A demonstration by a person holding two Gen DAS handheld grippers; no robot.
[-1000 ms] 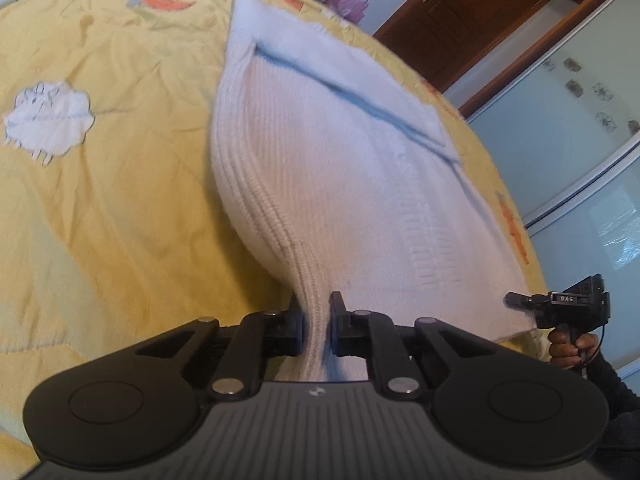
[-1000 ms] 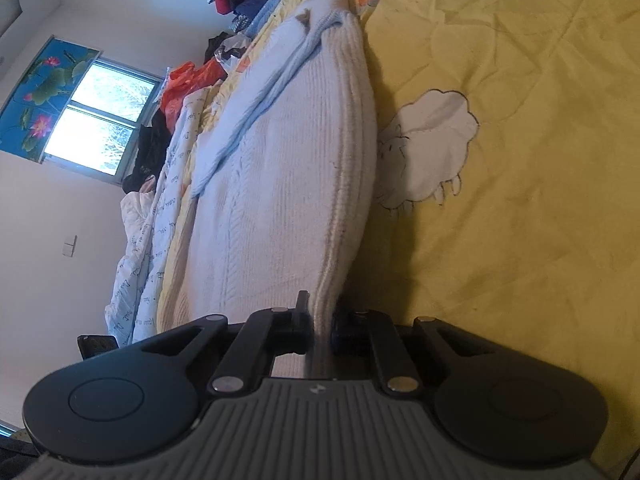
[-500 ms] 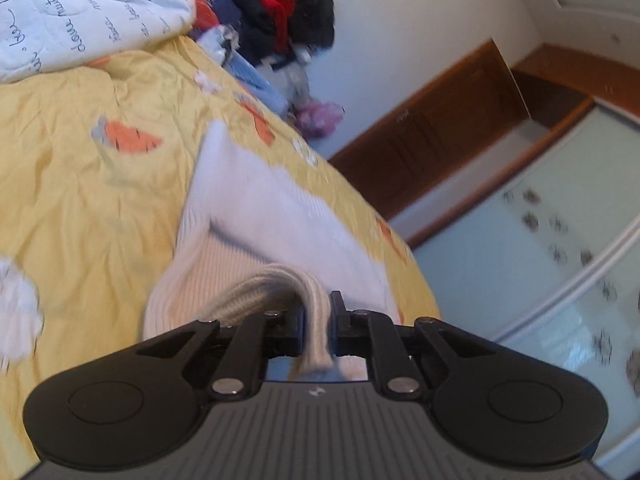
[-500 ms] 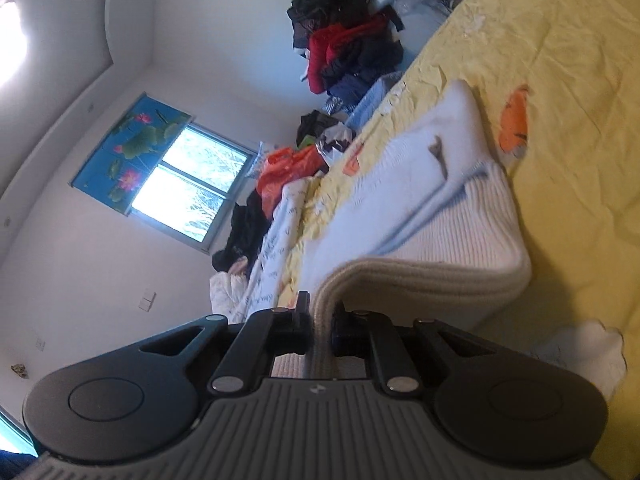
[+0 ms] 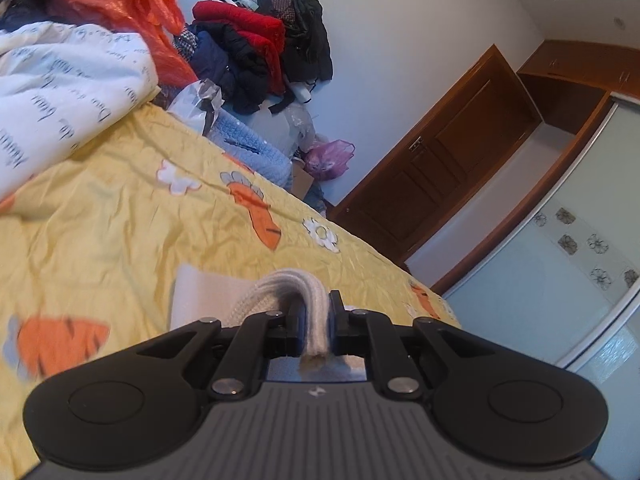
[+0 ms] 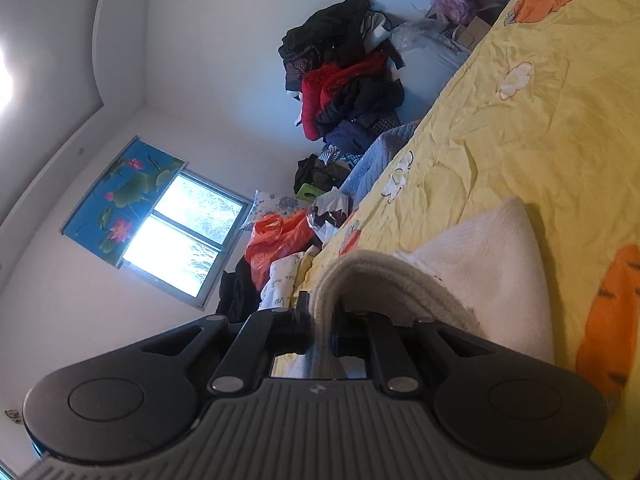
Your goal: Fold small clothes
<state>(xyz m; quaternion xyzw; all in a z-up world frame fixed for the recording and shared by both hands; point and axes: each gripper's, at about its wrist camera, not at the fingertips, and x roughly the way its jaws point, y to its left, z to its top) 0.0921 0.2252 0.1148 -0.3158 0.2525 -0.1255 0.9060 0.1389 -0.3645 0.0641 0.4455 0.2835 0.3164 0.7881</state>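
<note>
White knit garment [image 5: 308, 300], thick ribbed weave, cream-white; its ribbed hem arches up in a rounded hump out of both grippers, the cords of the rib standing out clearly. Beyond the hump a flatter, finer-knit part of the same garment [image 6: 492, 264] lies on the bedspread [image 5: 120, 216], folded over to a blunt rounded tip in the right wrist view. Bedspread is yellow, thin and heavily crinkled, printed with orange carrots, white flowers and an orange striped animal. Left gripper [image 5: 314, 320]: black jaws drawn nearly together, pinching the ribbed edge between the pads; a frayed end of the knit hangs just behind them. Right gripper [image 6: 322, 320]: jaws likewise nearly closed, clamped on the same ribbed band, which bends over to the right and runs down to the bed. The garment sits low in each view, lifted at the gripped hem, the rest on the bed. At the bed's far edge: a white quilt [image 5: 60, 92] with printed lettering, an orange plastic bag [image 5: 120, 12], a heap of red and dark clothes [image 5: 260, 48]. Brown wooden door [image 5: 440, 168] and a window [image 6: 180, 232] on the walls.
</note>
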